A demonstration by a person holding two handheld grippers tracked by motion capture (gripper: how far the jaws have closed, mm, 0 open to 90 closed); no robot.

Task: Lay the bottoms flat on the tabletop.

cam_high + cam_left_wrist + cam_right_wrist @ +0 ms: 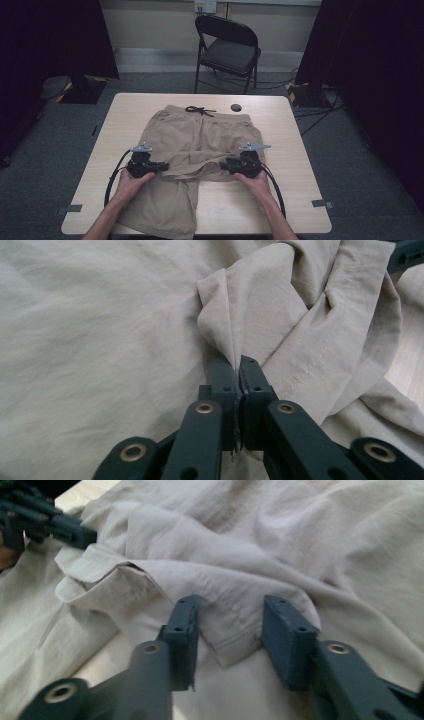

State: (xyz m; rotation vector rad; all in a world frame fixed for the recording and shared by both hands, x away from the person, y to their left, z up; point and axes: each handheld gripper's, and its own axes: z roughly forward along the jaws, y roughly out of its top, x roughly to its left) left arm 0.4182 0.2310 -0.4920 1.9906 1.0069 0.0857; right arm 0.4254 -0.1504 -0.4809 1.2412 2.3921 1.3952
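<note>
Tan shorts spread on a counter, worked from both sides

The left tongs (pixel 238 371) are clenched on a pinched fold of the shorts (pixel 200 137) at their left leg; the right tongs (pixel 231 625) stand released, a hem corner lying loose between them, right of the fold.

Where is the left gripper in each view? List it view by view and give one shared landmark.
High view: left gripper, left of centre, shut on the shorts.
Left gripper view: bottom centre, jaws pinching a fold.
Right gripper view: top left corner.
Shared landmark: the stitched hem beside it.
</note>
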